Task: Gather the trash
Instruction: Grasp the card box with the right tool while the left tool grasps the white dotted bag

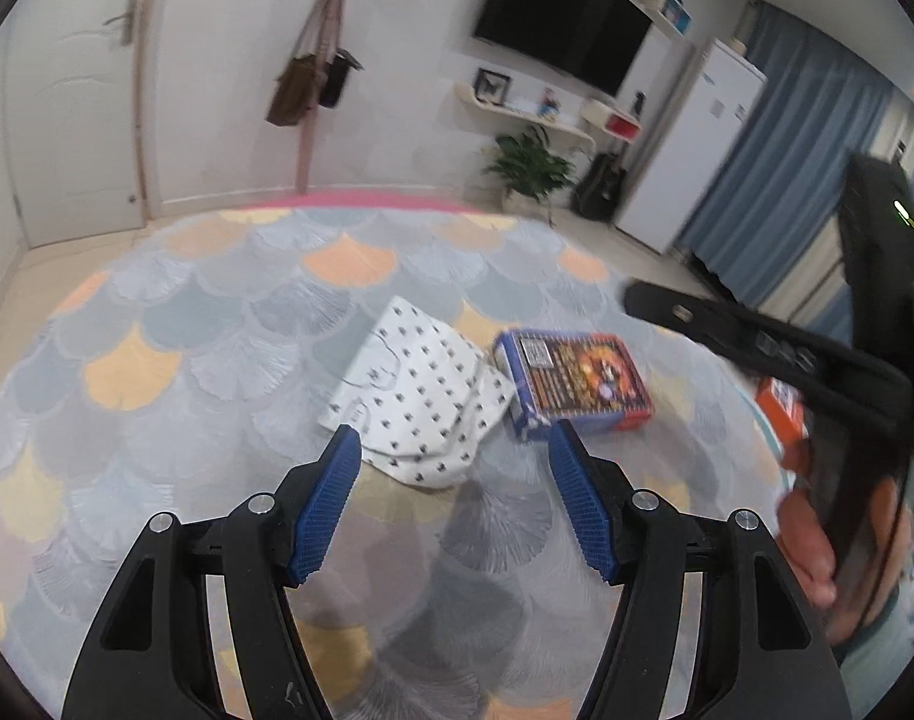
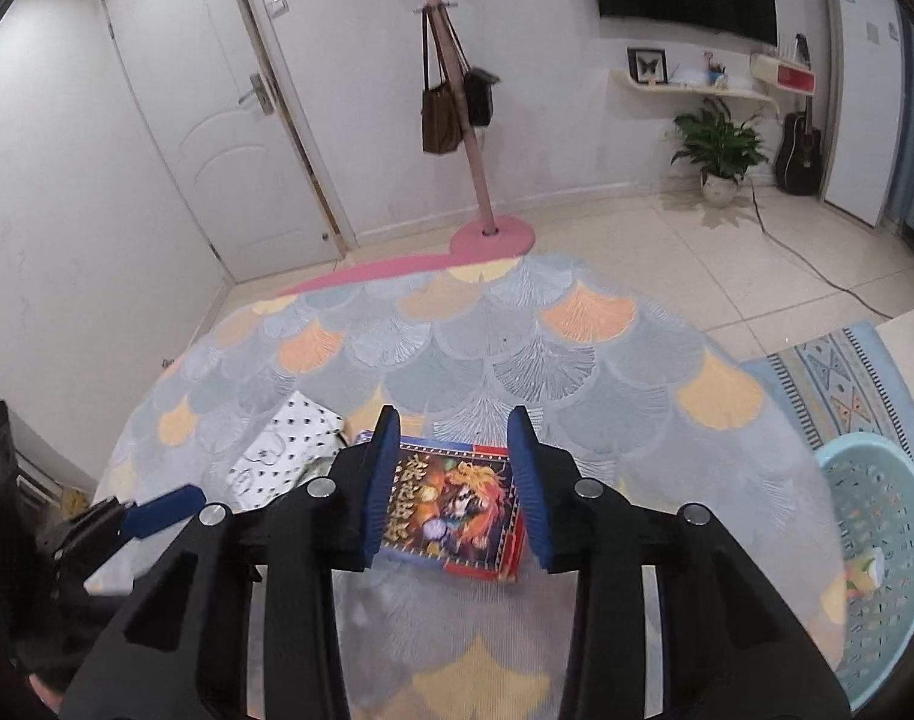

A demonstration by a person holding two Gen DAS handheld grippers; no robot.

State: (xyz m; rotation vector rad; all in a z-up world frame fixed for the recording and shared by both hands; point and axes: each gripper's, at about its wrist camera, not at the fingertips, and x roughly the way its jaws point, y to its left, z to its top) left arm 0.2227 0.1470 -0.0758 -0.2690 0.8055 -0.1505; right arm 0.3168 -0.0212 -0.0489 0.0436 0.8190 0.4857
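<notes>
A colourful printed box [image 1: 577, 381] lies flat on the scalloped rug [image 1: 217, 330], beside a white spotted paper bag [image 1: 418, 399]. My left gripper [image 1: 454, 444] is open and empty, hovering above the rug just short of both. In the right wrist view my right gripper [image 2: 454, 426] is open, its blue fingers standing on either side of the box [image 2: 454, 507] and above it. The paper bag [image 2: 283, 453] lies to the left there, next to the left gripper's blue finger [image 2: 166, 507].
A light blue plastic basket [image 2: 877, 546] with something inside stands at the right of the rug [image 2: 517, 330]. A pink coat stand [image 2: 475, 138] with bags, a door [image 2: 211, 120], a potted plant [image 2: 721, 150], guitar and fridge line the walls. A patterned mat [image 2: 829, 384] lies right.
</notes>
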